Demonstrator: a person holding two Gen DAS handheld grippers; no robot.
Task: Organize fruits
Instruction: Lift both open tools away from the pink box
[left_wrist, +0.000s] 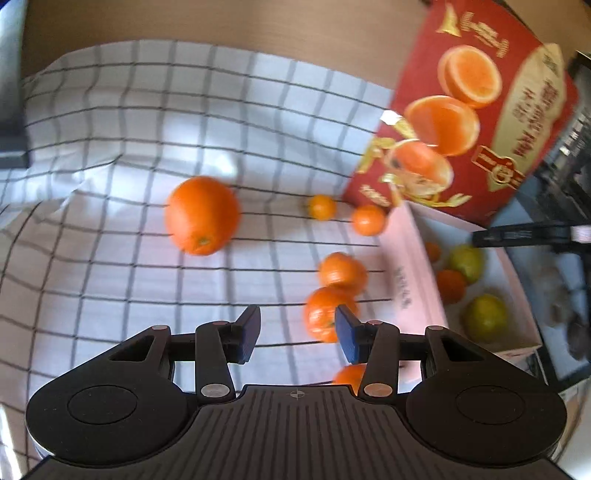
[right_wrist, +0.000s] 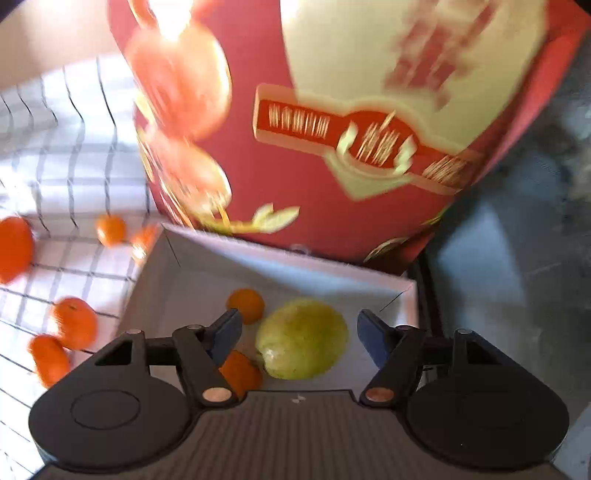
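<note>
Fruit sorting: loose oranges on the checked cloth, white box (right_wrist: 207, 254) part filled.

The red carton (left_wrist: 480, 110) stands behind the white box, which holds a green fruit (right_wrist: 301, 339) and small oranges. The large orange (left_wrist: 201, 214) lies apart on the cloth (left_wrist: 110, 147); judged firm, heavy and prone to roll, so grip across its widest part. The small orange (left_wrist: 321, 317) looks lighter with softer skin; squeeze gently. The left claw (left_wrist: 297, 332) is half open and empty just beside it. The right claw (right_wrist: 297, 332) is wide, empty, above the green fruit.

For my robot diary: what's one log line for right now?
left claw: open, empty | right claw: open over yellow-green round fruit | white cardboard box: partly filled
</note>
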